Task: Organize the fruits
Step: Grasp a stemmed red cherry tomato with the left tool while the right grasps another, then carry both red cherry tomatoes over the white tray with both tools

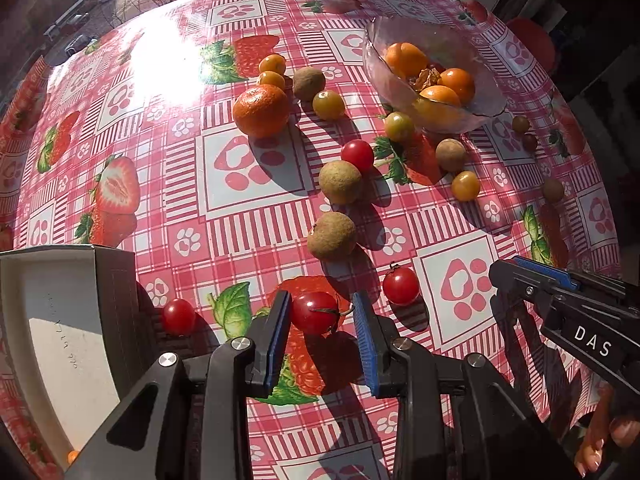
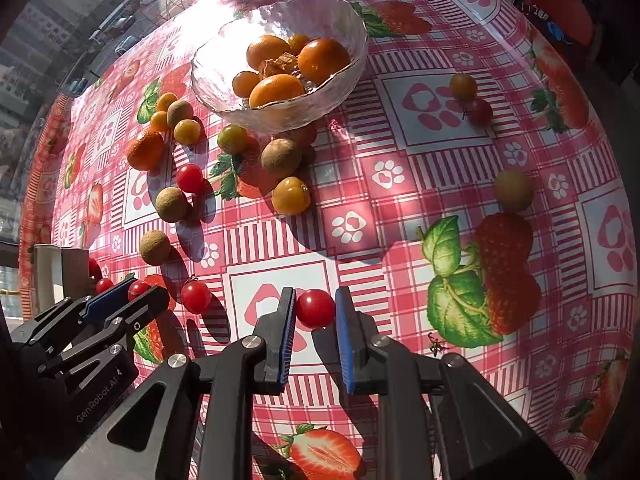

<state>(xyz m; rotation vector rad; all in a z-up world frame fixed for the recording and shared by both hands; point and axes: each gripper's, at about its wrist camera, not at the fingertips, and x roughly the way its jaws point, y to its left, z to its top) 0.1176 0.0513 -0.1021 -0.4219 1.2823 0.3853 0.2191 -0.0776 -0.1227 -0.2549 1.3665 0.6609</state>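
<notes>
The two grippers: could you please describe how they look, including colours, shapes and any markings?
Both are matte black with angular linkage arms joined by round silver pivot bolts. Each finger carries a flat, ribbed blue pad. The left gripper bears grey "GenRobot.AI" lettering on its body; the right gripper bears white "DAS" lettering. No cables show. Fingertips of a bare hand appear beneath the right one.

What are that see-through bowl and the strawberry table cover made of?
The bowl looks like clear glass: rippled wall, thin gold-looking rim. The table cover looks like glossy plastic or oilcloth, since sunlight glares off its printed surface.
</notes>
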